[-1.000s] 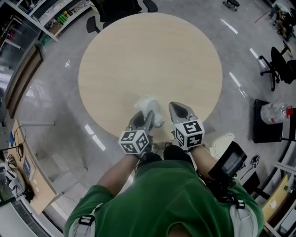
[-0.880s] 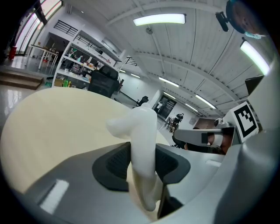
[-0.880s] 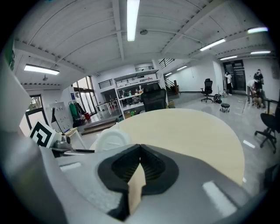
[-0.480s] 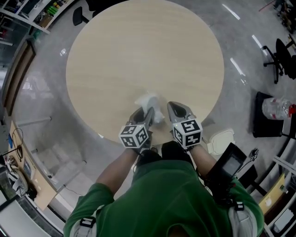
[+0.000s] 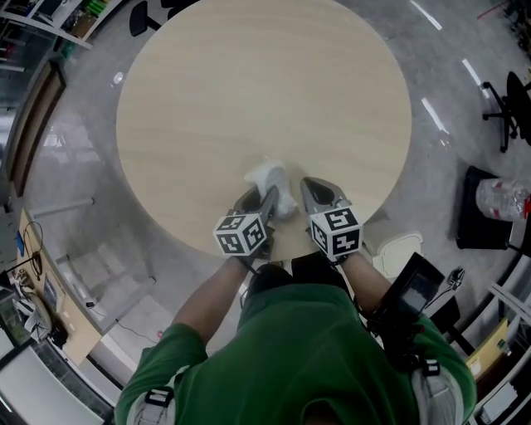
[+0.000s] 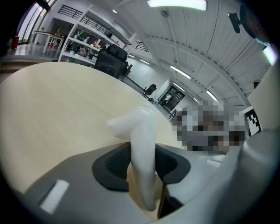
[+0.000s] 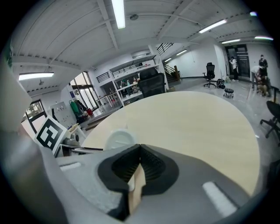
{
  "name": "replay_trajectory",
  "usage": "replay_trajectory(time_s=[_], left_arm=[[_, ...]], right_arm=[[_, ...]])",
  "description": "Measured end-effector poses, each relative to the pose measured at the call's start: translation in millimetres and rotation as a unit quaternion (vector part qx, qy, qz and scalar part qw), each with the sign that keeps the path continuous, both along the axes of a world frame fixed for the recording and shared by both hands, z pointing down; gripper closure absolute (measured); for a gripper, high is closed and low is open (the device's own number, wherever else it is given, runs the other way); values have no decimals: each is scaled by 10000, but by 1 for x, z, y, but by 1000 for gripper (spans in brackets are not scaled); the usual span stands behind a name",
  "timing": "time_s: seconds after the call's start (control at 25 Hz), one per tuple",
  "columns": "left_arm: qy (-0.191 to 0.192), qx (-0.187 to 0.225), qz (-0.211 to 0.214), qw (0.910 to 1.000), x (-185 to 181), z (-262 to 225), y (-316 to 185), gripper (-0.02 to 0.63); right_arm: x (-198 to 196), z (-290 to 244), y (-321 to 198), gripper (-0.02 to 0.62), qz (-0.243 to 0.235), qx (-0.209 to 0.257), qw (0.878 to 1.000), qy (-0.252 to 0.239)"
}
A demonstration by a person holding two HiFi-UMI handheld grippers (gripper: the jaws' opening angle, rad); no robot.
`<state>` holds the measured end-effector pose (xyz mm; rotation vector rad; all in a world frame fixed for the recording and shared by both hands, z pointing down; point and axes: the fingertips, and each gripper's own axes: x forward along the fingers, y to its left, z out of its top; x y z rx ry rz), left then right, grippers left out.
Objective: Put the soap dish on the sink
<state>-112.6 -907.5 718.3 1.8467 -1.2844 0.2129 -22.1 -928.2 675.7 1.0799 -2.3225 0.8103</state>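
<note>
The soap dish (image 5: 270, 178) is a white plastic piece, held just above the near part of the round pale wooden table (image 5: 265, 91). My left gripper (image 5: 265, 197) is shut on it; in the left gripper view the dish (image 6: 142, 140) stands on edge between the dark pads (image 6: 111, 164). My right gripper (image 5: 313, 189) hovers close beside it on the right, shut with nothing in it. In the right gripper view the pads (image 7: 148, 166) meet, and the dish (image 7: 119, 139) shows to the left past them.
The tabletop is bare apart from the dish. On the floor to the right lie a black case (image 5: 481, 212) with a plastic bottle (image 5: 502, 199) and a white lid (image 5: 398, 251). Office chairs (image 5: 514, 108) stand at the right, shelves (image 5: 33, 17) at the upper left.
Both grippers have sunk together toward the near part of the table. The left one still holds the soap dish, and the right one stays shut.
</note>
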Motion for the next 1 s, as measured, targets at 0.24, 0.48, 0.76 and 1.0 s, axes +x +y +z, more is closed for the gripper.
replay_trajectory(time_s=[0.24,0.48,0.76,1.0], left_arm=[[184,-155,-40,9997,-10,10,-4,451],[38,-212,92,9997,-13,12,-7,442],[-441,-407,201,9980,-20,19,-7,412],[-664,-503,196,9963,-25,25,-5,393]], right_arm=[[-15,12,-4,592,-123,-113,9999,32],[-24,13,-6,592,-198,-137,9997,32],[-31,11,-9,592,-256,-134,9996,27],[-33,11,-12,592,-266,-125,9996,31]])
